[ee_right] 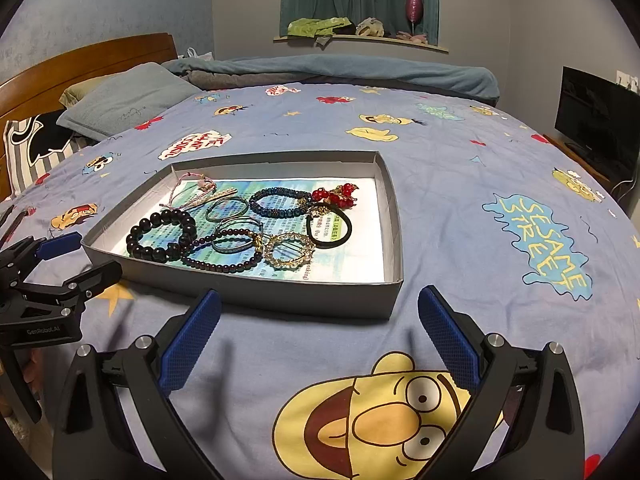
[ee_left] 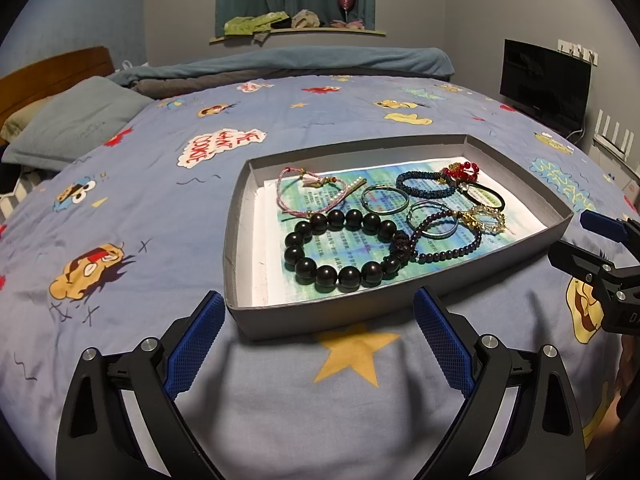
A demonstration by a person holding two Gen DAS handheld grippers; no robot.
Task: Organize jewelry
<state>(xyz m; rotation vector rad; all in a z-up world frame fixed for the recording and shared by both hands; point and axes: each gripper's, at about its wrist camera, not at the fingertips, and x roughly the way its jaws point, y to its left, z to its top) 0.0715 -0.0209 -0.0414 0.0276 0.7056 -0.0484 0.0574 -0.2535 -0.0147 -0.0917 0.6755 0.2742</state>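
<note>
bed (ee_left: 120, 184): cartoon-print cover, soft; it carries everything, so pressing down will sink the box.
box (ee_left: 320, 316): one shallow grey cardboard tray, just ahead of my left tool (ee_left: 316, 332) and ahead-left of my right tool (ee_right: 318, 328); light, I judge it slides easily on the cover.
printed sheet (ee_left: 516, 224): one, lining the box floor under all the jewelry.
left tool: released, jaws wide apart, nothing between them, hanging just short of the near box wall.
right tool: released too, jaws wide, empty, near the box's right corner.
black bead bracelet (ee_left: 344, 248): one, biggest piece, nearest my left tool; rigid round beads, likely slick, heaviest of the lot. I'd pinch across one bead run, not the open middle.
purple bead bracelet (ee_right: 224, 258): one, small beads, floppy; touches the black one and lies over a ring, so it may drag neighbours.
blue bead bracelet (ee_right: 276, 202): one, far side.
metal rings (ee_left: 385, 199): two thin hoops, stiff, slippery; grip the rim edge-on.
black hair tie (ee_right: 330, 228): one, soft, stretchy.
crystal bracelet (ee_right: 289, 250): one, gold-toned, looks fragile.
red bead charm (ee_right: 336, 195): one, far right.
pink cord bracelet (ee_left: 310, 196): one, limp, light, with a tassel.
count: nine pieces I can tell, all inside the box, crowded toward its left and middle.
</note>
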